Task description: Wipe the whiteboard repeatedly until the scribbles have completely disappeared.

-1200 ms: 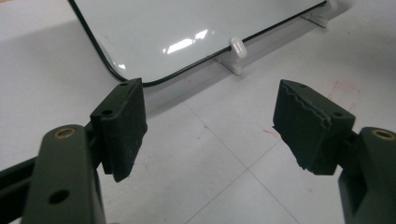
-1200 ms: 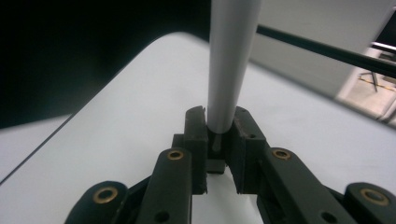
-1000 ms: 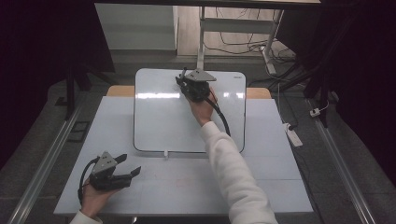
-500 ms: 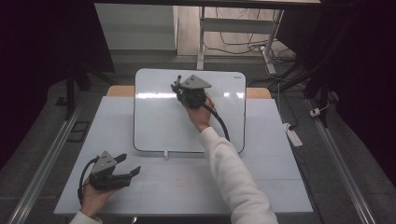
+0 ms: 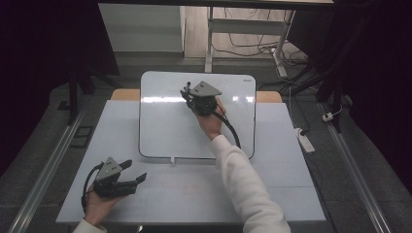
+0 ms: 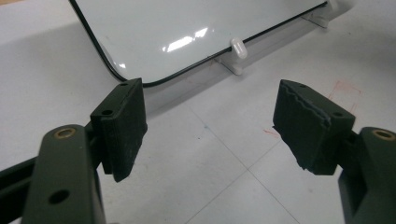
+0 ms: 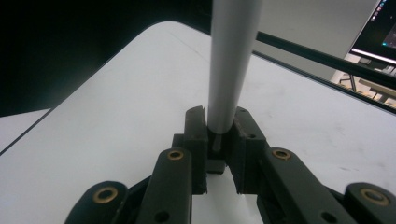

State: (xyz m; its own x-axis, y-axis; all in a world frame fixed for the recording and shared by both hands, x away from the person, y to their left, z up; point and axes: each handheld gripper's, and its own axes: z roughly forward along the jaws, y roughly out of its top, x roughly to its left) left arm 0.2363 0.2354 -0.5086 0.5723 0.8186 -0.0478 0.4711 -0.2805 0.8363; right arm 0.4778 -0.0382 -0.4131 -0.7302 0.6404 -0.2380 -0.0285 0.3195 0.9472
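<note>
The right tongs (image 5: 188, 92) are clamped on a slim grey marker (image 7: 229, 65), which the right gripper view shows seated between the two pads and running out along the jaw axis. In the high view these tongs hover over the upper middle of the whiteboard (image 5: 160, 131), which lies flat on the tabletop (image 5: 272, 184), propped on small white clips (image 6: 238, 48) along its near edge. The left tongs (image 5: 133, 172) stand open and empty above the tabletop, near the board's near-left corner; the left gripper view shows nothing between the pads.

Step in hand, as judged: bringing the marker to the board to write or draw.

Procedure:
1. Keep the right tongs firmly closed; a round barrel can rotate or slide between flat pads once the tip is loaded.
2. Lower the tip until it just meets the surface. Excess pressure is likely to push the barrel back through the pads.
3. Hold the marker at a steady angle and move the whole hand, not the wrist alone.
4. If the board shifts on its clips, brace its near edge with the left tongs.

Legible markings: the board surface is blank. A small dark mark sits at its far right corner (image 5: 248, 77), too small to read. Faint red marks (image 6: 345, 88) lie on the tabletop; no text is discernible.
</note>
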